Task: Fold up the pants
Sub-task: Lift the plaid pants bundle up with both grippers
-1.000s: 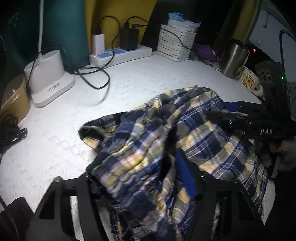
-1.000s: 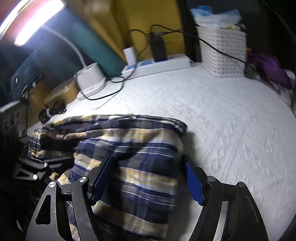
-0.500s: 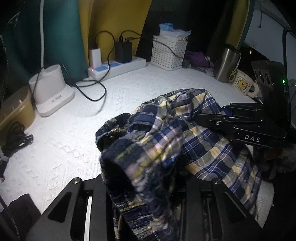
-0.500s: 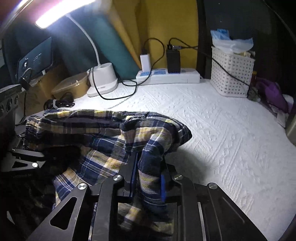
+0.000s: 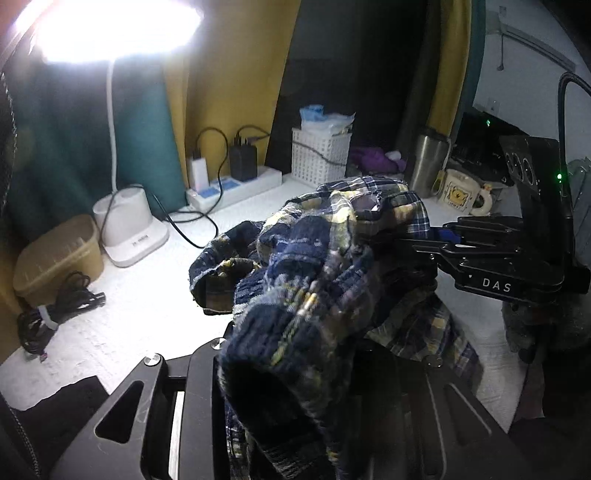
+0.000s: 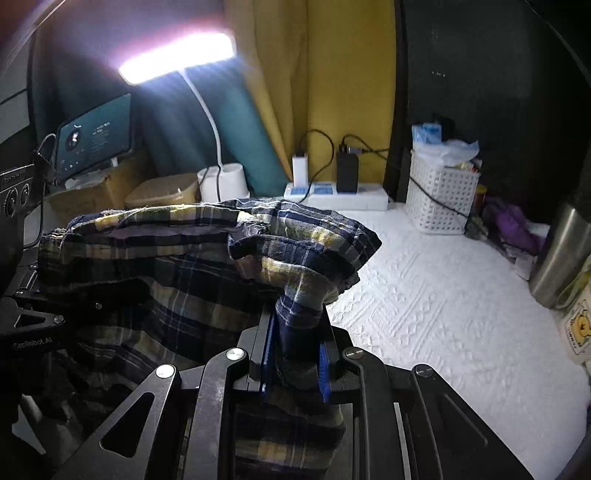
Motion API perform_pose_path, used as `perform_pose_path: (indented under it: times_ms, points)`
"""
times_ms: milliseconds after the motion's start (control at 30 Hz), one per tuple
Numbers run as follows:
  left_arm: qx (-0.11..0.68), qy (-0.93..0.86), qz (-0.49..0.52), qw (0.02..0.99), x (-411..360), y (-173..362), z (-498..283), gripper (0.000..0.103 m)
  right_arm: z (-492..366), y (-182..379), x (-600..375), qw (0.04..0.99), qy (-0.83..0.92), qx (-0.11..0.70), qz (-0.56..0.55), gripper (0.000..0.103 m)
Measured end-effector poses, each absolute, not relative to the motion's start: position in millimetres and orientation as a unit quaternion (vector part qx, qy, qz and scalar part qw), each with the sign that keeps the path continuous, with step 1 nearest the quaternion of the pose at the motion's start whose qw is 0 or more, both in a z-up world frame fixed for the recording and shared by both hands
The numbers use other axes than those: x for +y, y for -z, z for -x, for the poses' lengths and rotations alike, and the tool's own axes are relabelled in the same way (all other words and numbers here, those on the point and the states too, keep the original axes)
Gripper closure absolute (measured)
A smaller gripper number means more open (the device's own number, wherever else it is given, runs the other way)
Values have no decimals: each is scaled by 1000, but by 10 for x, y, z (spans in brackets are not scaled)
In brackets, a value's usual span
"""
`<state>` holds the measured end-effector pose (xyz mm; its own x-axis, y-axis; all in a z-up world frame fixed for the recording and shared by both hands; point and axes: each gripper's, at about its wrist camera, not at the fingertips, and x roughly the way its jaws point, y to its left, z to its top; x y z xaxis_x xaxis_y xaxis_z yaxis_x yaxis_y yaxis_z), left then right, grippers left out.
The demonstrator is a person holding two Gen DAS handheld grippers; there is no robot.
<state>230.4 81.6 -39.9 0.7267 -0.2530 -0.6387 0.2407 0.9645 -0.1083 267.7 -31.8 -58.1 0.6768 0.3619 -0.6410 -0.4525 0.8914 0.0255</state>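
Right wrist view: both grippers clamp plaid pants (image 6: 192, 251) lifted over the white surface (image 6: 443, 314).
Right gripper (image 6: 295, 354) jaws pinch a fold; left gripper (image 5: 291, 369) grips bunched cloth. Basket (image 6: 439, 199), power strip (image 6: 343, 197) line the far edge; right side lies open.

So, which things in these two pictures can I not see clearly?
- Left wrist view: the left gripper's fingers, buried under the bunched pants.
- Right wrist view: the pants' lower part, dark and cut off at the left and bottom edges.
- Right wrist view: the mug, cut off by the right edge.
- Both views: the lamp head, lost in glare.
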Motion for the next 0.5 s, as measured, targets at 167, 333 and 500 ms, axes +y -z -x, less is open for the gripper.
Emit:
perform_pose_path:
  times_ms: [167, 333, 500]
  points:
    - [327, 132, 8, 936, 789, 258, -2157, 74, -2484, 424, -336, 920, -222, 317, 68, 83]
    - [307, 133, 2, 942, 759, 101, -1998, 74, -2317, 278, -361, 926, -220, 299, 66, 83]
    - [287, 131, -2, 949, 724, -46, -1821, 74, -2129, 138, -369, 932, -220, 280, 69, 83]
